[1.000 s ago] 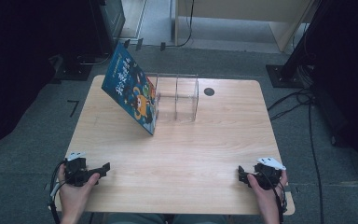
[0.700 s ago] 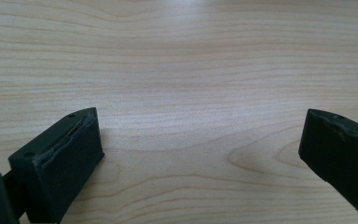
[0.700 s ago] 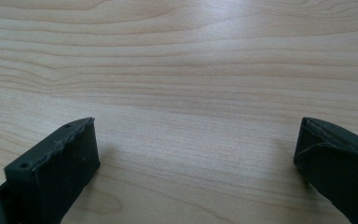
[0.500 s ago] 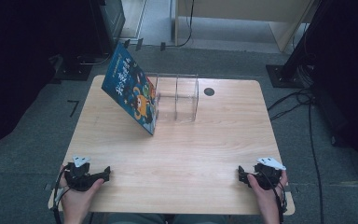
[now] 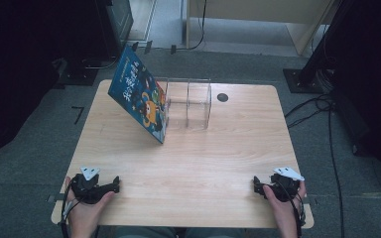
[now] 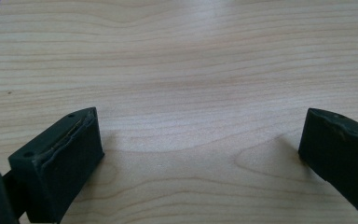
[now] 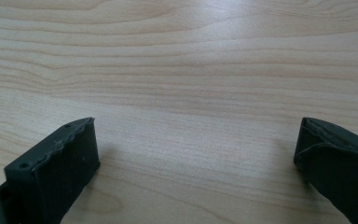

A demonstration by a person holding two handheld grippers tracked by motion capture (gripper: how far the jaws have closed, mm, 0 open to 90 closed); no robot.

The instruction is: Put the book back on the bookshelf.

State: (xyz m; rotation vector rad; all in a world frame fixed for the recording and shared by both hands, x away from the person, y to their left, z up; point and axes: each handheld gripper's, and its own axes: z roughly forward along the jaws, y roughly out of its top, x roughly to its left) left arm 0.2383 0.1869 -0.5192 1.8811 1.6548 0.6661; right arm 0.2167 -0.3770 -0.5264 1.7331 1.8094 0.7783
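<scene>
Book [image 5: 140, 100] leans untouched against the clear rack [image 5: 188, 103] at the table's [image 5: 203, 158] far side, while the left gripper [image 5: 113, 186] has slid back to the near edge, matching the right gripper [image 5: 256, 186], both with fingers spread, empty, nothing begun.

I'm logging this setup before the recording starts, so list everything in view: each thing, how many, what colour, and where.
table: one, light wood, centre of the high view
book: one, blue cover with cartoon figures, far left part of the table, tilted against the clear holder
clear holder: one, transparent with compartments, far middle of the table, right of the book
round hole: one, black, in the tabletop right of the holder
floor: grey, around the table
cables: several, black, on the floor at the right
left gripper: one, black with grey plate, near left edge, jaws open
right gripper: one, black with grey plate, near right edge, jaws open
</scene>
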